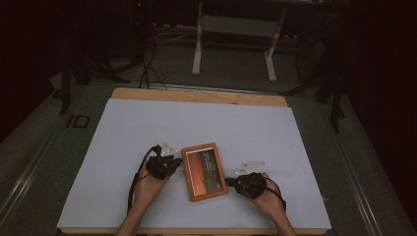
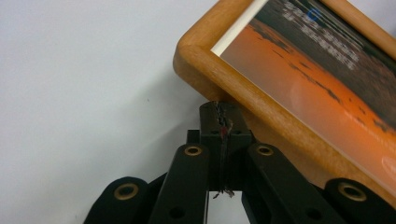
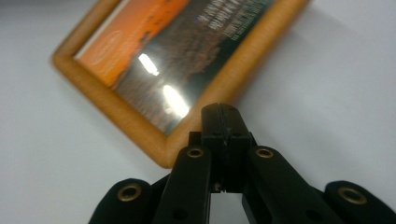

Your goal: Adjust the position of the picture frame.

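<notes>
While the white table cover (image 1: 147,128) takes up most of the high view, everything of interest sits low on it, around six o'clock from its centre. Beyond the far edge at twelve o'clock I note a white-legged bench frame (image 1: 236,29) on the dark floor.

Wooden picture frame (image 1: 204,171): lies flat, face up, long axis running roughly twelve to six, orange sunset print with dark text band under glass. Nothing else on the cover.

Left gripper (image 1: 178,162): at nine o'clock of the frame, near its far left corner. In the left gripper view its jaws are pressed together with nothing between them, tips meeting the frame's outer wooden edge (image 2: 243,95) just below the corner.

Right gripper (image 1: 230,181): at four o'clock of the frame, on its right side toward the near corner. Jaws likewise pressed together and empty, tips at or just beside the wooden rail (image 3: 219,91); I cannot confirm contact.

My read: closed tips are being used as pushers to square or slide the frame. To do it well I would keep both tips low against the wood, not the glass, press evenly from opposite sides so it does not spin, and move slowly.
</notes>
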The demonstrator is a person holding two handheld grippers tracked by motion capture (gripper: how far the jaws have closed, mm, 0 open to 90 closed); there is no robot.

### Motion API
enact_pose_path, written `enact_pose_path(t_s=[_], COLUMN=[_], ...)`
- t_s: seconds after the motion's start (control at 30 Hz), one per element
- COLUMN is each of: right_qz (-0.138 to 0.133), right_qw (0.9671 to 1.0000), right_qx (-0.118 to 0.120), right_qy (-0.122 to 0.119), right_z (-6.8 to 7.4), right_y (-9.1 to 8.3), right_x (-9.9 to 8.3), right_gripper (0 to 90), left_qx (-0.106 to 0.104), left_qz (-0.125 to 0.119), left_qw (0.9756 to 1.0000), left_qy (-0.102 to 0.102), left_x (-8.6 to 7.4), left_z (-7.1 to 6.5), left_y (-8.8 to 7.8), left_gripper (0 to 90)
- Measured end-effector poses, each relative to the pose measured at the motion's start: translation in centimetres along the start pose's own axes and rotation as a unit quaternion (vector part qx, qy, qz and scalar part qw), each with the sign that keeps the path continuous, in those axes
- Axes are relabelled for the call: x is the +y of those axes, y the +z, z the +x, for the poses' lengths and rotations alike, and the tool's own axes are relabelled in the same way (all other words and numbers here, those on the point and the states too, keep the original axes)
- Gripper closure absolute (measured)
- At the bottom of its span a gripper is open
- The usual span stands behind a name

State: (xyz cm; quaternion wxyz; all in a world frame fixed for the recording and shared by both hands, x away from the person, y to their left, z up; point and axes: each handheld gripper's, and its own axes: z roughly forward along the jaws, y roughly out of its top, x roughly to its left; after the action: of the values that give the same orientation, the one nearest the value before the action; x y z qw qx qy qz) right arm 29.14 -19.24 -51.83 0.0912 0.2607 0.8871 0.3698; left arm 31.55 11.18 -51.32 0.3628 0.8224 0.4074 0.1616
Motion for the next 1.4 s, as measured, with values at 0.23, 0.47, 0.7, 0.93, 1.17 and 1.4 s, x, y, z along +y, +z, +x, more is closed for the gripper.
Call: enact_pose_path(t_s=[0.23, 0.47, 0.7, 0.93, 1.17, 1.4], right_qz=[0.0, 0.001, 0.003, 0.003, 0.0, -0.001], right_qw=[0.9998, 0.9999, 0.9998, 0.9997, 0.9996, 0.9993], right_qx=[0.015, 0.013, 0.019, 0.026, 0.03, 0.036], right_qy=[-0.008, 0.005, 0.006, 0.003, 0.0, -0.008], right_z=[0.5, 0.1, 0.0, 0.0, 0.0, 0.3], right_y=[-0.2, -0.3, -0.4, -0.5, -0.6, -0.6], right_x=[0.2, -0.3, -0.4, -0.4, -0.4, -0.4], right_gripper=[90.0, 90.0, 90.0, 90.0, 90.0, 90.0], left_qx=[-0.001, -0.002, 0.001, 0.003, -0.002, -0.001], left_qz=[0.01, 0.018, 0.032, 0.052, 0.061, 0.045], left_qw=[0.9998, 0.9994, 0.9987, 0.9975, 0.9968, 0.9984], left_qy=[0.019, 0.028, 0.039, 0.049, 0.051, 0.035], left_x=[0.7, 1.4, 2.0, 2.1, 2.3, 2.3], left_z=[-0.2, -0.4, -0.5, -0.6, -0.8, 0.0], left_y=[1.0, 2.0, 2.8, 3.8, 4.7, 3.9], left_gripper=[89.6, 89.5, 89.6, 89.6, 89.5, 89.1])
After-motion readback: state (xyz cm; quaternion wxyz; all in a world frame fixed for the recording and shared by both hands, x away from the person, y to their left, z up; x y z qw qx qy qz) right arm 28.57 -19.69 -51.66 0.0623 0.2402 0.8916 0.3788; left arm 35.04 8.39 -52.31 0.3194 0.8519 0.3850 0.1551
